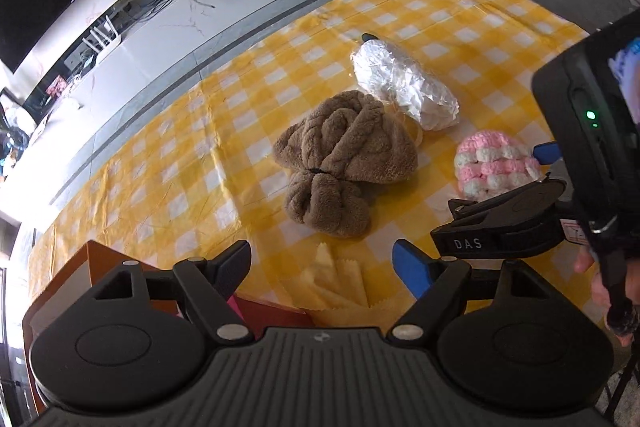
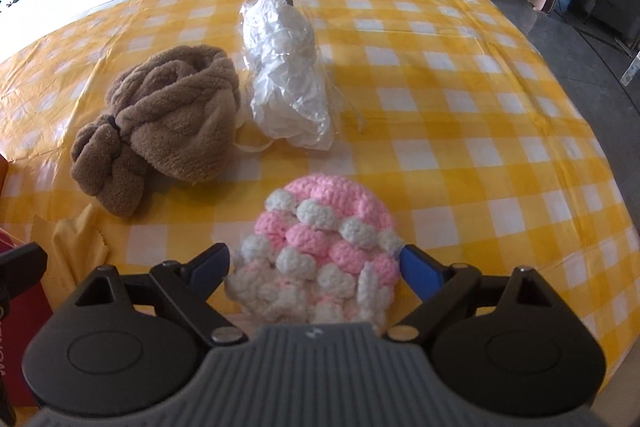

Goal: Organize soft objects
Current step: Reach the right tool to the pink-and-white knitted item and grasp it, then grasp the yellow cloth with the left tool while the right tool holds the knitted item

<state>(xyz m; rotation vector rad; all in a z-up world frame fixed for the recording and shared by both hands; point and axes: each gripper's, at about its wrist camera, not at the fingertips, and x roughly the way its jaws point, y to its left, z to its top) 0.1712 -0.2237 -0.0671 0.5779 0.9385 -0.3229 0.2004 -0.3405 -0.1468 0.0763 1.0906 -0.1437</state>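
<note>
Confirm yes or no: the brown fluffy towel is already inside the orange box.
No: the brown fluffy towel lies out on the yellow checked tablecloth, beyond the orange box at the near table corner.

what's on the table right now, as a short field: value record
surface: yellow checked tablecloth
soft items: brown fleece bundle, plastic-wrapped white bundle, pink and white crochet hat
near edge: folded yellow cloth, orange box
left gripper: open, nothing between the fingers, above the yellow cloth
right gripper: open, fingers either side of the crochet hat, not squeezing it
</note>
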